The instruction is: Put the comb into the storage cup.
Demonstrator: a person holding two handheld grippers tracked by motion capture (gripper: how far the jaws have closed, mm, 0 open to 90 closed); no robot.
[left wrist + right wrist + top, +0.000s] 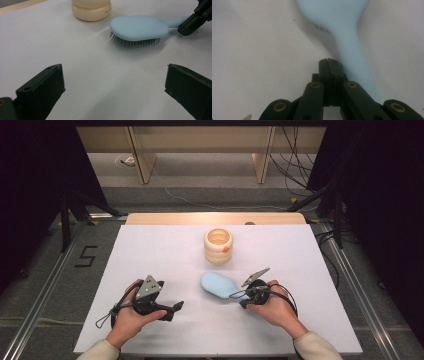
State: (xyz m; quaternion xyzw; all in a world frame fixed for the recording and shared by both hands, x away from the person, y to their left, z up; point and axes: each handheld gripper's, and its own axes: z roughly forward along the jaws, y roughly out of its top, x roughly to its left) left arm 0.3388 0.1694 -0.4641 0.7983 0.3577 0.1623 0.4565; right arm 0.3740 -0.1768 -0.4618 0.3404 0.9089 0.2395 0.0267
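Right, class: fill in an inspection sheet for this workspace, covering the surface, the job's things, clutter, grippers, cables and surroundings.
Surface: white sheet over a wooden table, flat.
Job's things: pale blue hairbrush lying bristles down; cream ribbed pot upright behind it, apart from it.
Clutter: nothing seen.
Grippers: left hand-held gripper open, nothing between its jaws; right hand-held gripper shut, jaws together beside the brush handle, not around it.
Cables: a black cable loops from the left one; floor cables at the far right.
Surroundings: grey floor with a marked 5; wooden legs beyond.
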